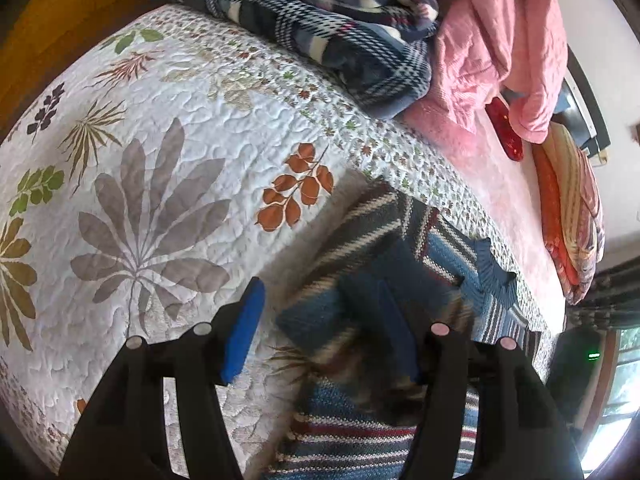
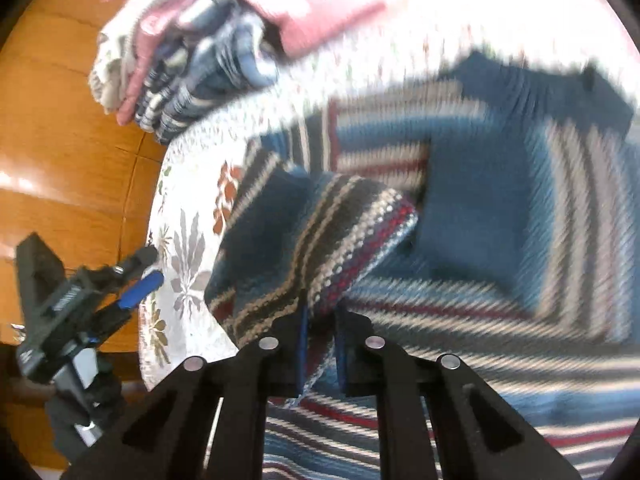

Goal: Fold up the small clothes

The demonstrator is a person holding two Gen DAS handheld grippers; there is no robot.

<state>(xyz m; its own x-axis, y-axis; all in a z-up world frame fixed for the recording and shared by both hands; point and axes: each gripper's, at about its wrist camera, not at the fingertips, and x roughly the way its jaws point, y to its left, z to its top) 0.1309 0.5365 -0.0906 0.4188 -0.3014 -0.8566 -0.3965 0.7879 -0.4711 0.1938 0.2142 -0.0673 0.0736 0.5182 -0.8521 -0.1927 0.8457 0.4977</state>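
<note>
Folding the striped sweater (image 2: 480, 208) on the bed (image 1: 140, 184).

Right claw (image 2: 320, 344) pinches a lifted sleeve; left claw (image 1: 320, 332) spread, empty. Next, lay it across.

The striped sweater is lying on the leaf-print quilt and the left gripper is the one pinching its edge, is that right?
Not quite. The striped sweater does lie on the leaf-print quilt, but the right gripper pinches its edge, as the right wrist view shows; the left gripper is open.

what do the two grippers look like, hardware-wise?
Both are matte black plastic with slotted, angular finger arms, round silver pins at the joints and blue pads inside the jaws. Left gripper, right gripper. The left one's body carries a metal spring. No cables or sleeves visible.
</note>
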